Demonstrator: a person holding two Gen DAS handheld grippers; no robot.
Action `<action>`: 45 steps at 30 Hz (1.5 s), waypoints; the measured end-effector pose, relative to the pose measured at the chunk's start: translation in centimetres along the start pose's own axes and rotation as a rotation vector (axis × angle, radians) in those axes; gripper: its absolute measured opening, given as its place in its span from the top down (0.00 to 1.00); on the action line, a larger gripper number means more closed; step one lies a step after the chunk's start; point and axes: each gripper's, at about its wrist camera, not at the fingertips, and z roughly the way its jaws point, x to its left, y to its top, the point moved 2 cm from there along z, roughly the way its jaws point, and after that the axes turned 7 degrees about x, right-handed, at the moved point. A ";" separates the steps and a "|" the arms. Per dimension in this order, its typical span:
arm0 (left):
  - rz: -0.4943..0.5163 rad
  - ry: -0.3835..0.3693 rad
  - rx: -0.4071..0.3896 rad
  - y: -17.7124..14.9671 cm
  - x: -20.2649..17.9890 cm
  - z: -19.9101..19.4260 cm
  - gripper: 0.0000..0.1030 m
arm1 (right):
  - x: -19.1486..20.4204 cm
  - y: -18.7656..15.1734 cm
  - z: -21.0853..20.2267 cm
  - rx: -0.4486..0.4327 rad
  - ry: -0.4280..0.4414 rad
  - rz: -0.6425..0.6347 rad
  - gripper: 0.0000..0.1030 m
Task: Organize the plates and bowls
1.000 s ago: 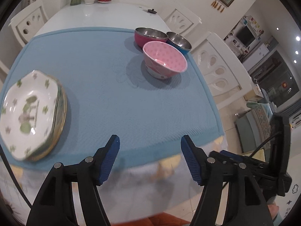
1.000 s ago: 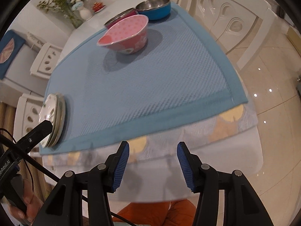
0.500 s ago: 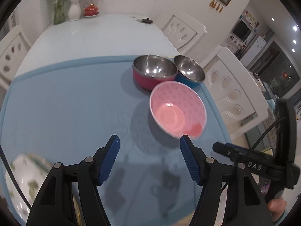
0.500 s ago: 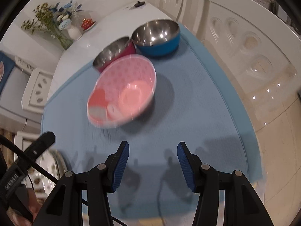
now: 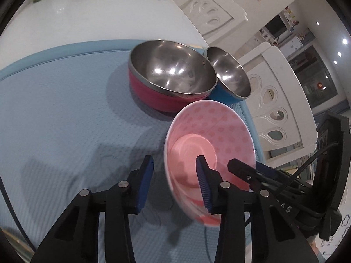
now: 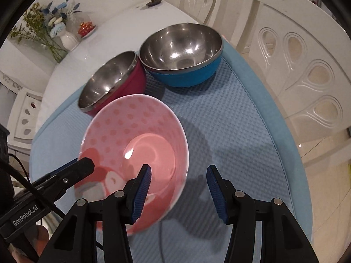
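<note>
Left hand-held gripper closing, jaws astride pink bowl rim; right hand-held gripper half-open, empty, astride the opposite rim; only right view shows open mat toward bench edge.

Both wrist cameras look steeply down along their gripper fingers, close over the blue mat on the white surface. The left view faces the pink bowl from its left side, the right view from its right. Both share the pink bowl, red bowl and blue bowl, white chairs behind.
</note>
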 end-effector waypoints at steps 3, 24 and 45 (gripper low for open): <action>0.001 -0.016 0.005 0.4 0.1 0.6 0.69 | -0.1 0.4 0.7 -0.010 -0.030 -0.004 0.61; -0.053 -0.011 -0.015 -0.4 0.4 0.8 0.78 | 0.6 -0.2 0.6 -0.043 0.007 -0.028 0.78; -0.089 0.011 -0.137 -5.6 -2.3 -6.0 0.78 | 2.7 -4.2 -5.5 -0.098 0.077 -0.042 0.77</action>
